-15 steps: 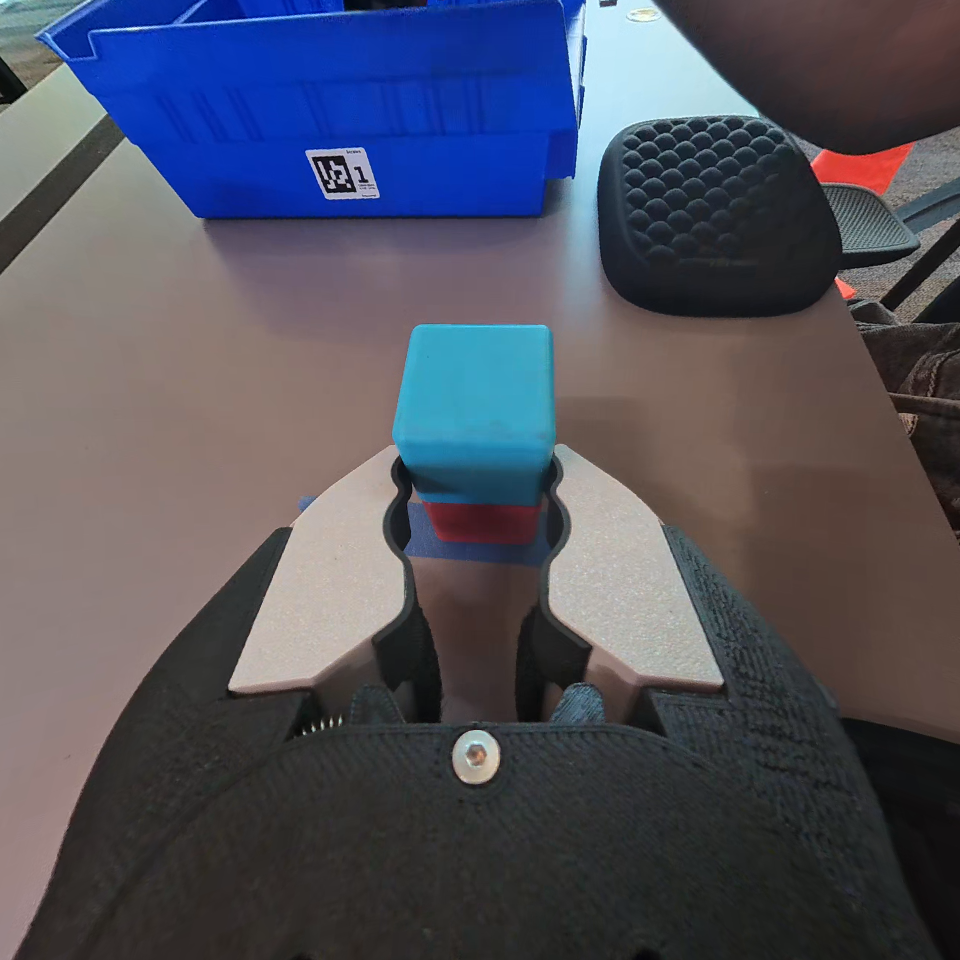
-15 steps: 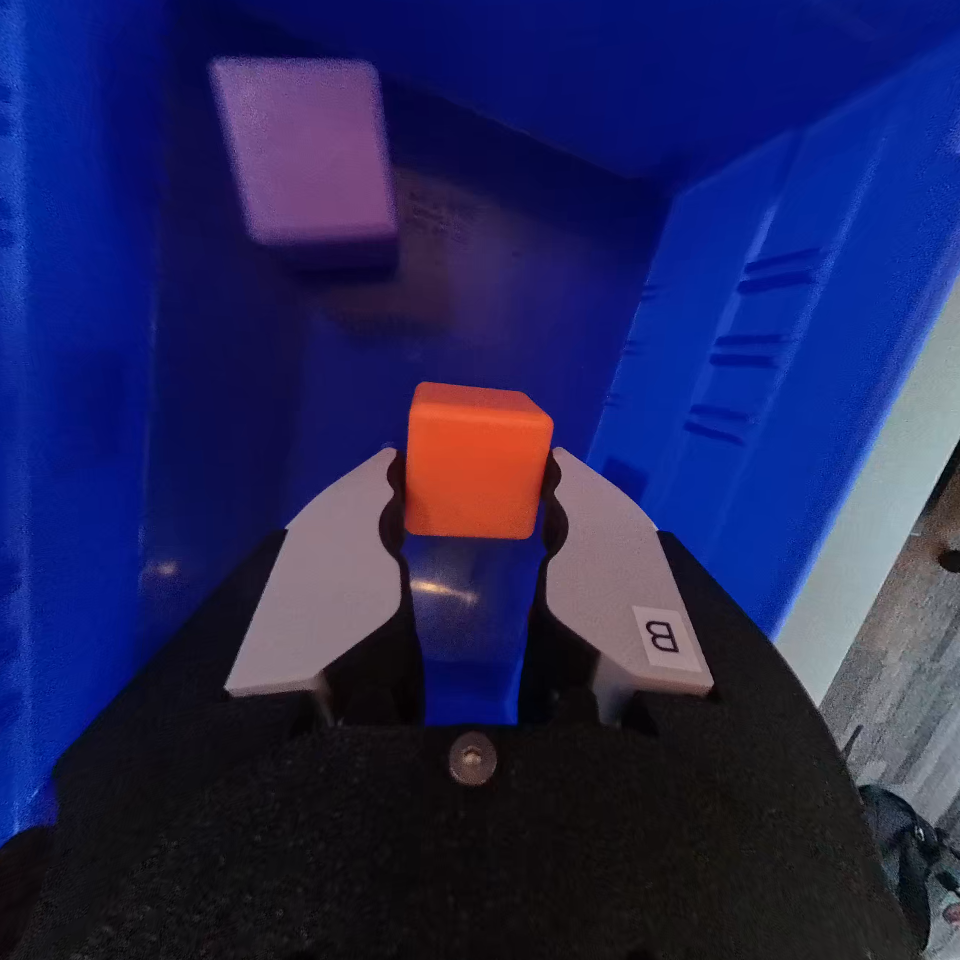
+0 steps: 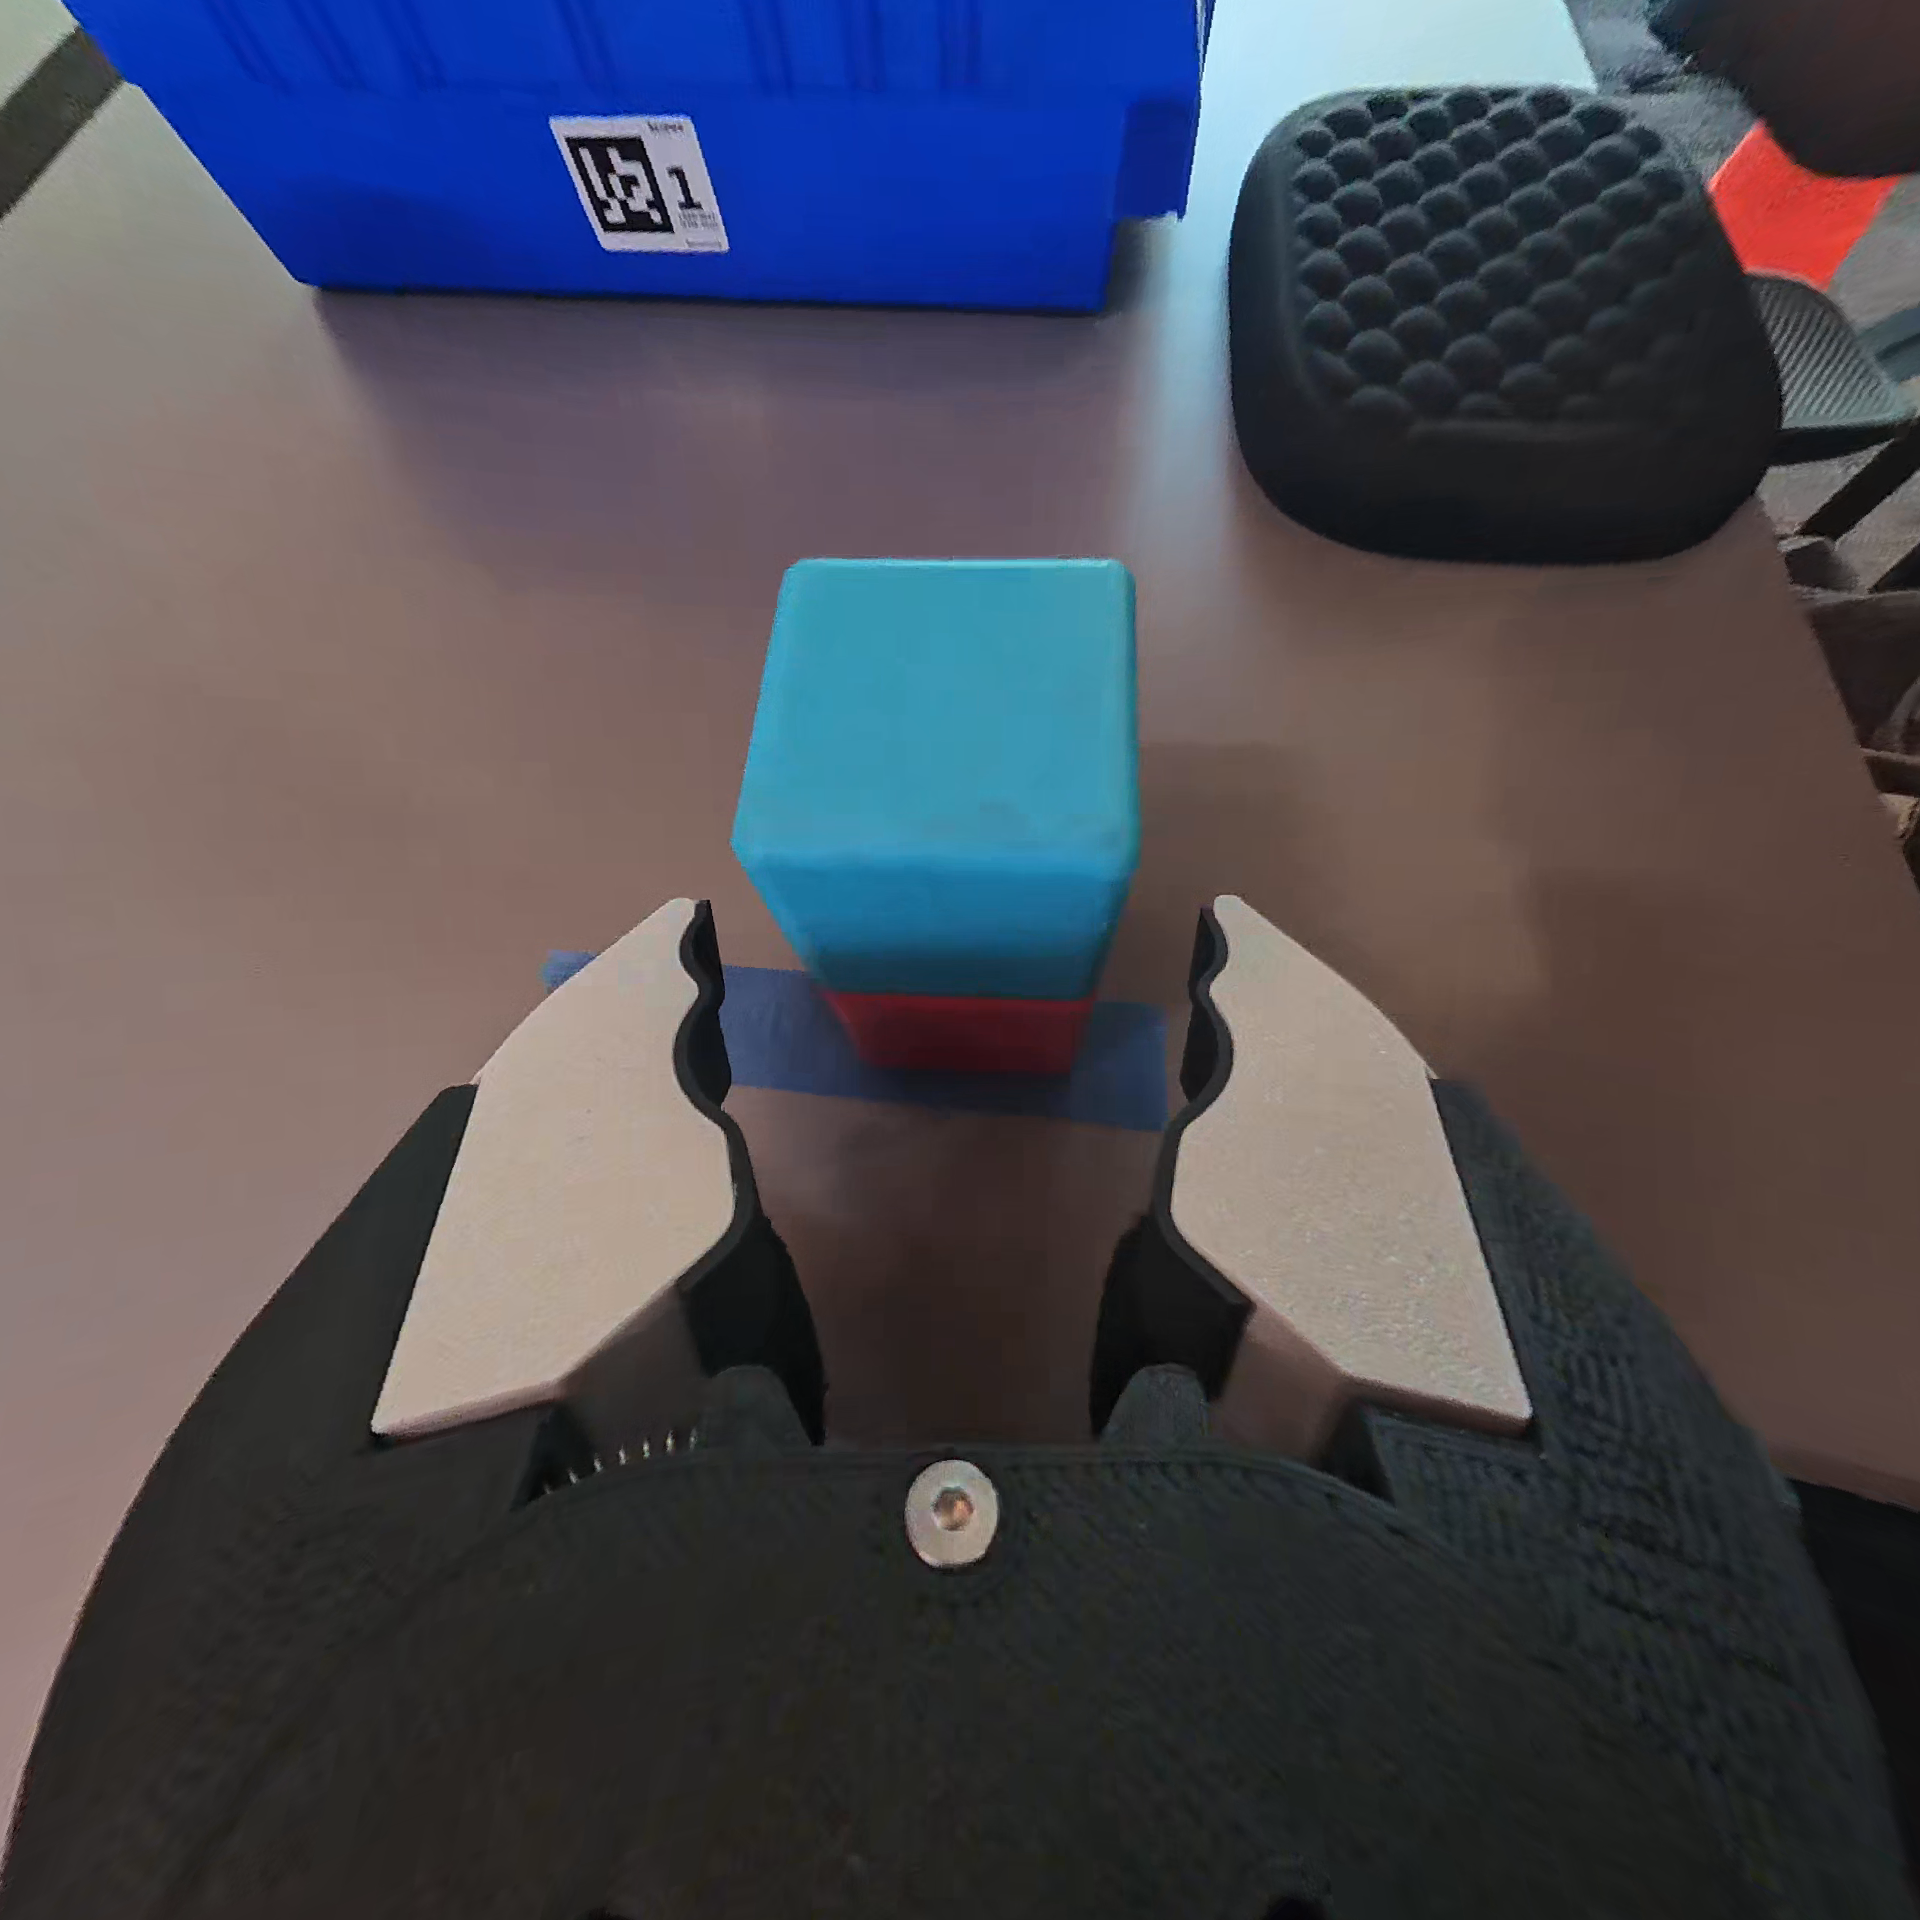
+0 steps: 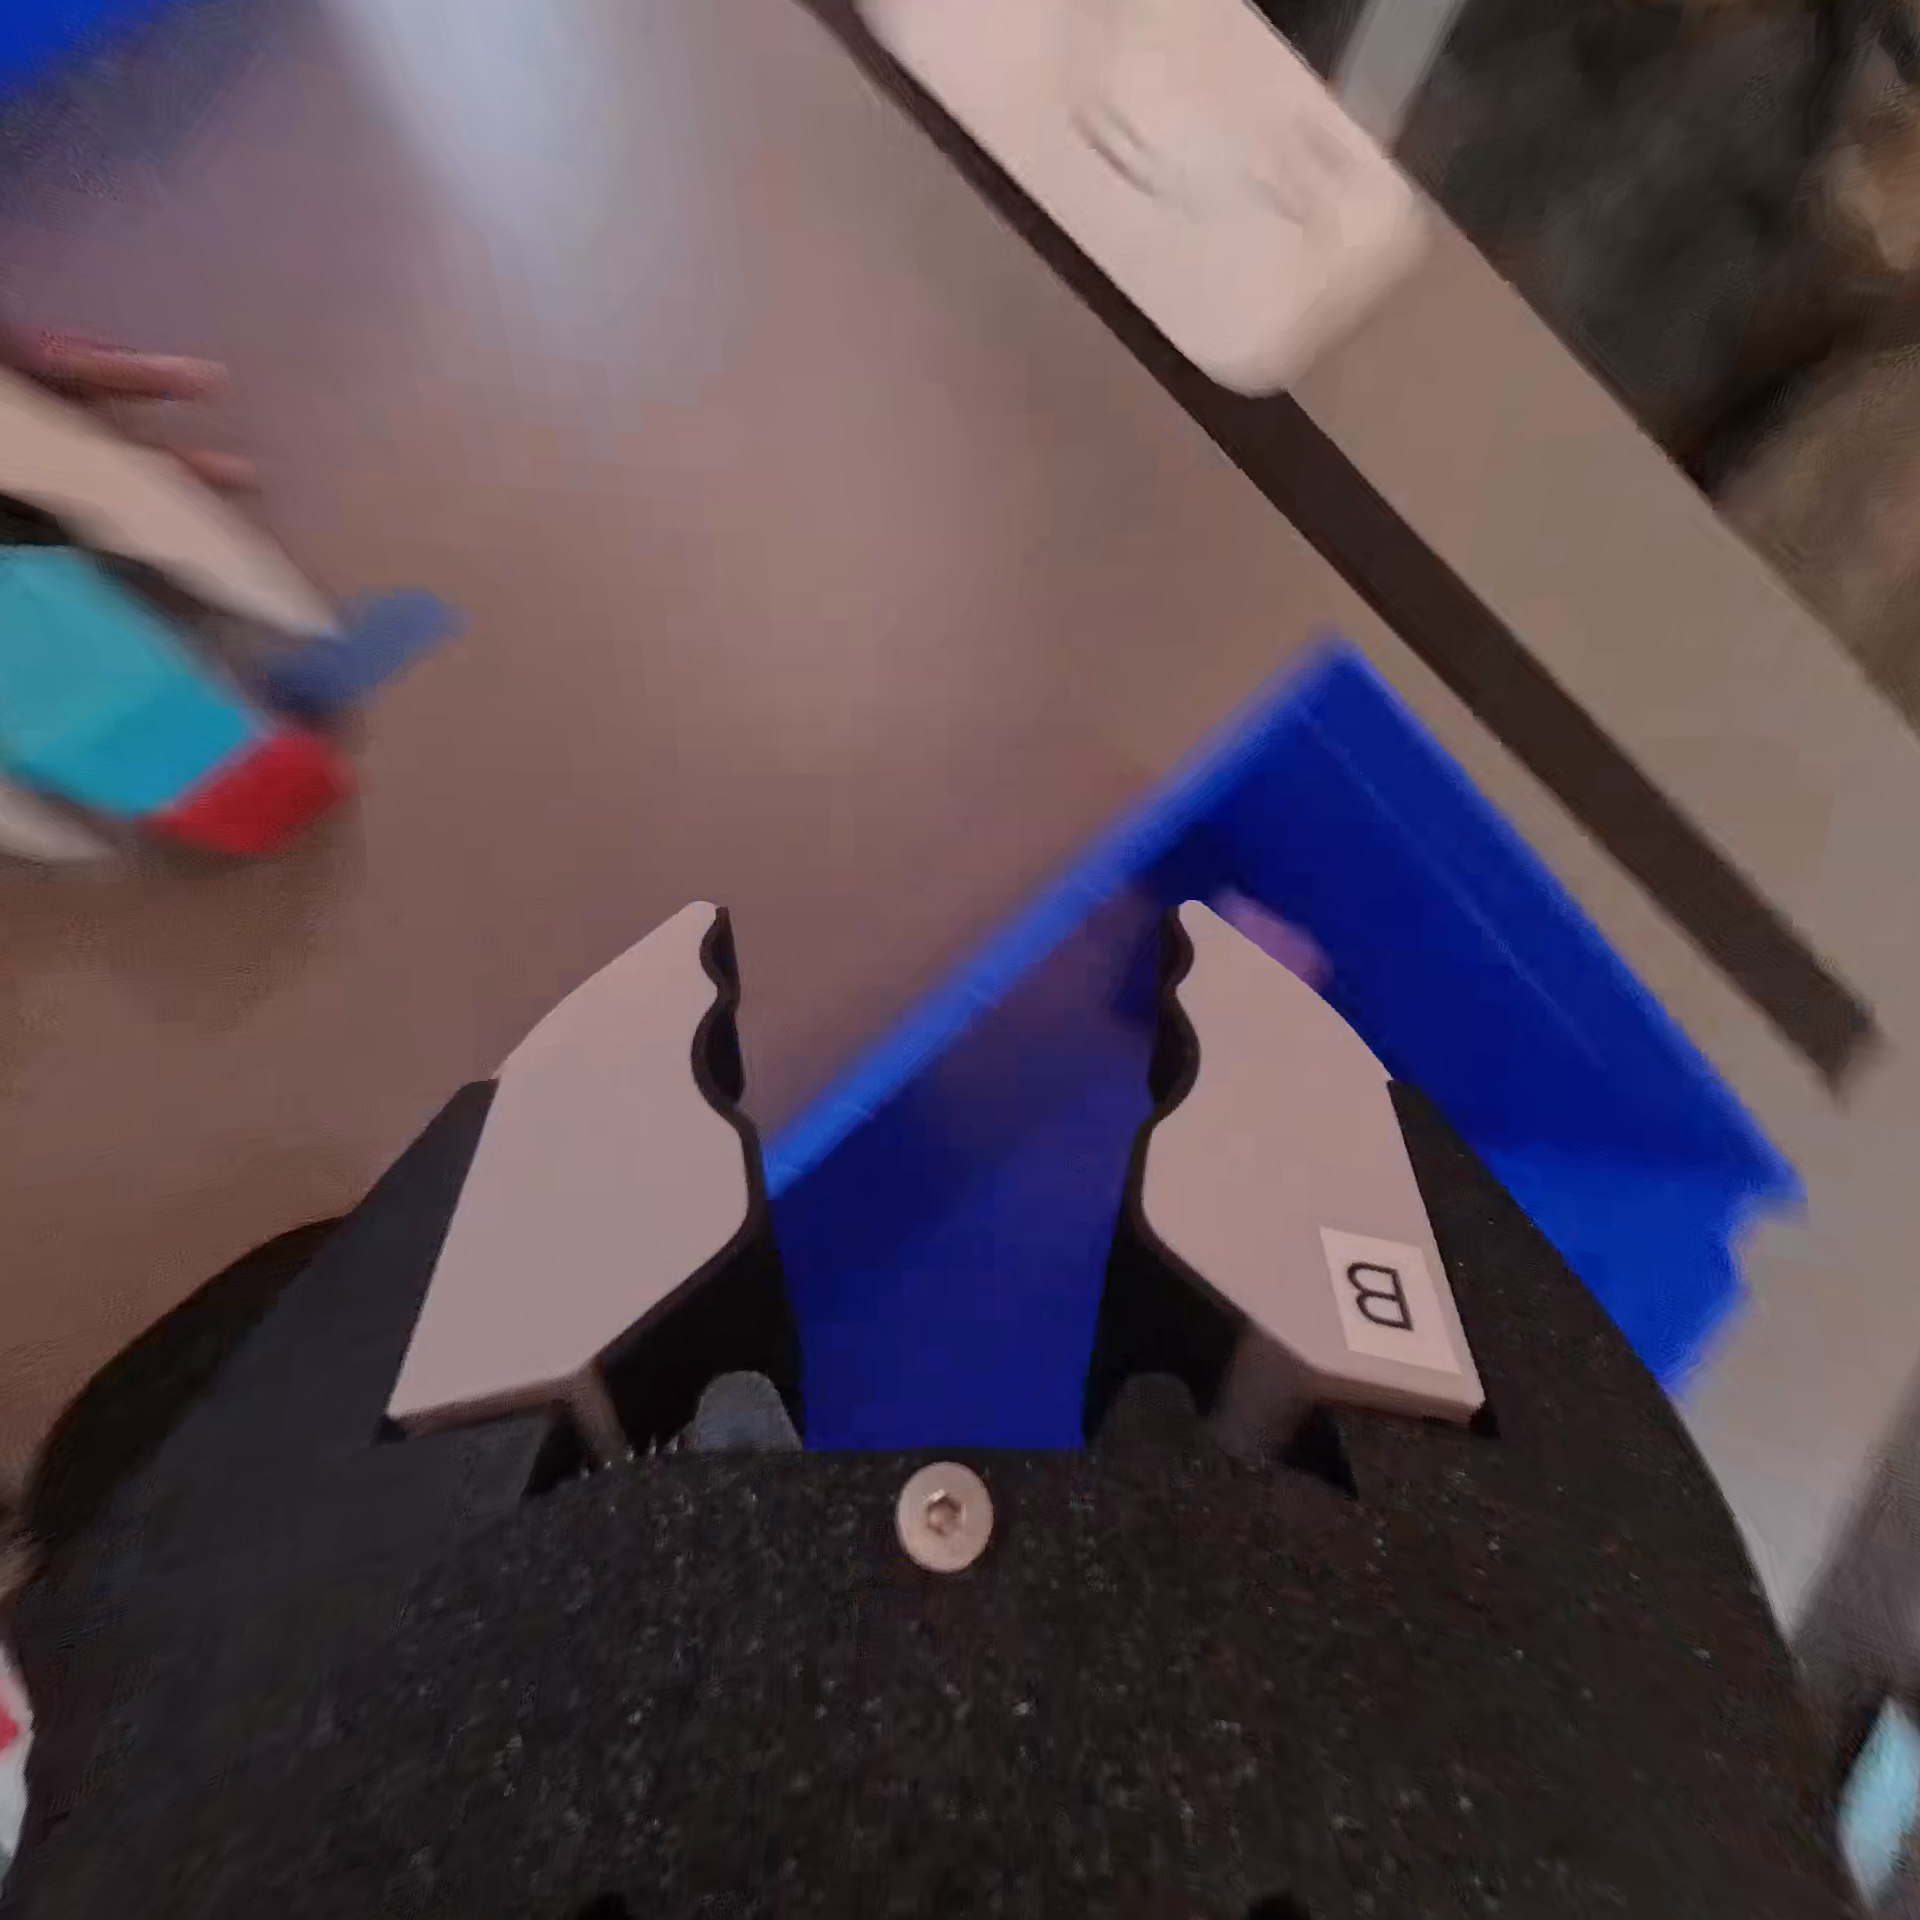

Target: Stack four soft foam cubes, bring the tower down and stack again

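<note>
Left gripper [image 3: 951, 1023] released teal cube [image 3: 940, 743], jaws apart

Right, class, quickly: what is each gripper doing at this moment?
Left gripper: open, empty, just short of the teal cube stacked on the red cube.
Right gripper: open, empty.

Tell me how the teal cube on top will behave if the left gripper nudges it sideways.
The teal cube sits squarely on the smaller-looking red cube, so a high push would probably tip or slide it off. Being foam per the task, it likely dents and weighs little. The open left gripper isn't touching it.
</note>
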Demonstrator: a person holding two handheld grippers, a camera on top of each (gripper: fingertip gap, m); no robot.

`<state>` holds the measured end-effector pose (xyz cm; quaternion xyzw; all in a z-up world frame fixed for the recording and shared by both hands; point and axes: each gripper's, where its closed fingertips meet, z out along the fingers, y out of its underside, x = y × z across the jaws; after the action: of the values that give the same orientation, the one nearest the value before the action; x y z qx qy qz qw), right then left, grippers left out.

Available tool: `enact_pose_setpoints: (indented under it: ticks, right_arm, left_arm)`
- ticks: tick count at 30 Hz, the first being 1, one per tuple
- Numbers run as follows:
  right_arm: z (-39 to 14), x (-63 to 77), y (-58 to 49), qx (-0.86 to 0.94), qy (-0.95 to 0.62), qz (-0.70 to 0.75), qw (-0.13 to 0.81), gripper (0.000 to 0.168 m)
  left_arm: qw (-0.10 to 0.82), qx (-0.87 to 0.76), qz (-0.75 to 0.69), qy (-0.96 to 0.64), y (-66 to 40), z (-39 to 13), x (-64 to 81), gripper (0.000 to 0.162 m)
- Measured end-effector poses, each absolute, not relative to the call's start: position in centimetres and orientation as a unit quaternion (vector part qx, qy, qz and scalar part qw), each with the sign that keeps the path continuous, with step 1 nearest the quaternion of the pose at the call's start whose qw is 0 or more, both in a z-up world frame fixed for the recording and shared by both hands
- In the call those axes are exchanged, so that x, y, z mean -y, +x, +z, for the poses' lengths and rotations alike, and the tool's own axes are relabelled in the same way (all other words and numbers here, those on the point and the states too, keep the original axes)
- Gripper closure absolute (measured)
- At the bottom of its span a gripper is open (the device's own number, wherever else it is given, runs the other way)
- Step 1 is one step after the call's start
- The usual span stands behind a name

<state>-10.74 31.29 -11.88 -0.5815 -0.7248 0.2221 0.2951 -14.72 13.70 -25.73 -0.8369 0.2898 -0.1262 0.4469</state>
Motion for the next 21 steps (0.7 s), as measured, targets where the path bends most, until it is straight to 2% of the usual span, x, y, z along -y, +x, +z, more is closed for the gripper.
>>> enact_pose_setpoints:
  ticks: [2, 5, 11, 13, 14, 21]
  right_arm:
    - [-11.3, -23.4, -12.1, 0.81, -0.456, 0.269, 0.252, 0.091]
    - [-14.1, -16.1, -13.7, 0.883, -0.341, 0.26, 0.19, 0.093]
    - [-20.6, -12.0, -15.6, 0.93, -0.291, 0.204, 0.092, 0.099]
    - [-21.9, -12.0, -15.8, 0.935, -0.289, 0.187, 0.086, 0.106]
    - [-22.1, -12.0, -16.1, 0.934, -0.29, 0.187, 0.093, 0.118]
    - [-21.1, -12.6, -15.8, 0.918, -0.301, 0.227, 0.123, 0.119]
  left_arm:
    - [0.44, -0.291, -0.12, -0.841, -14.7, -26.1, -13.9, 0.077]
    - [0.429, -0.284, -0.116, -0.849, -14.9, -26.5, -14.0, 0.089]
    - [0.397, -0.302, -0.102, -0.861, -14.7, -27.6, -13.9, 0.105]
    - [0.397, -0.307, -0.105, -0.859, -14.6, -27.6, -13.9, 0.106]
    - [0.397, -0.305, -0.103, -0.859, -14.6, -27.6, -13.9, 0.106]
    - [0.393, -0.3, -0.107, -0.863, -14.7, -27.7, -13.6, 0.106]
